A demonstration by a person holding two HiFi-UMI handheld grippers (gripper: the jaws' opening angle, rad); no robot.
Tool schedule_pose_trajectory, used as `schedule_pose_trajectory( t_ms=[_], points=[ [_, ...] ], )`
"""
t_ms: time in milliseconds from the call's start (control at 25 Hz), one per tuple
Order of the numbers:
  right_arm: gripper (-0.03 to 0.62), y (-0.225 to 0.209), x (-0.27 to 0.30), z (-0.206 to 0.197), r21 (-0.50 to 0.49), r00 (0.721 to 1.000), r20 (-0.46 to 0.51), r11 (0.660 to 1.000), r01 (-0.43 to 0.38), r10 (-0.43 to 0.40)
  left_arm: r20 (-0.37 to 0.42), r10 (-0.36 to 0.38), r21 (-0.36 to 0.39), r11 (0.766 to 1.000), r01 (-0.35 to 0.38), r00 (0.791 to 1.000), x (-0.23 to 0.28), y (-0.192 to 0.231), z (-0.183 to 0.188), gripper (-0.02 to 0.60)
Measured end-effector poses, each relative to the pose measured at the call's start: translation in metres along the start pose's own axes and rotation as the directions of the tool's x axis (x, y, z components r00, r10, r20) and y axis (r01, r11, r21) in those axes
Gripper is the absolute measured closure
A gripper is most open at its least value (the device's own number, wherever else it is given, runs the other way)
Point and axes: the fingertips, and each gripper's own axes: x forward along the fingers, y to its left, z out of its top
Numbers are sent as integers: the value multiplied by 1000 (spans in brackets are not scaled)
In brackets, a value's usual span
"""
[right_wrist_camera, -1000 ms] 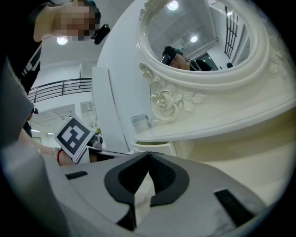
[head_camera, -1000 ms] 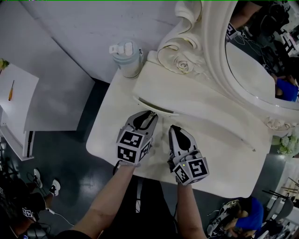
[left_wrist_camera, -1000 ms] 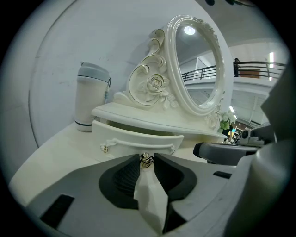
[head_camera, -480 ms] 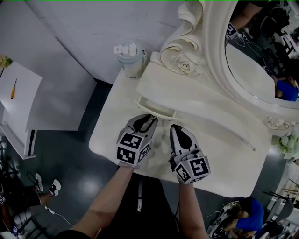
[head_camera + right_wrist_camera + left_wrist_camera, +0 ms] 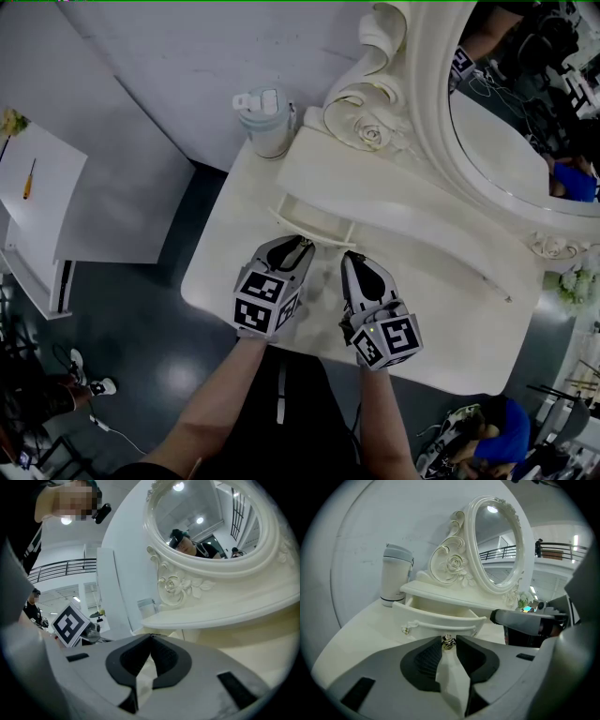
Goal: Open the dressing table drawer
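Drawer [image 5: 314, 221] stands partly open under the table's [image 5: 450, 281] shelf in the head view, my left gripper [image 5: 302, 245] at its front, my right gripper [image 5: 349, 257] just beside. Left gripper view: my jaws clamp its knob [image 5: 448, 642]. Right gripper view: my jaws are together, empty.

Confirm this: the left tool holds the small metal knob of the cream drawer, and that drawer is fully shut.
Wrong: the left gripper view shows the cream drawer partly pulled out, not shut. The left tool does hold its small metal knob.
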Motion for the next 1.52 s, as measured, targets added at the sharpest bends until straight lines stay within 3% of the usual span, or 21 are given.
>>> schedule_pose_trajectory(
  t_ms=[1520],
  points=[
    [591,9,-6,5,10,1000,11,1000,17,-17,-25,-14,-5,1000,14,1000,-20,-4,-13,477]
  ],
)
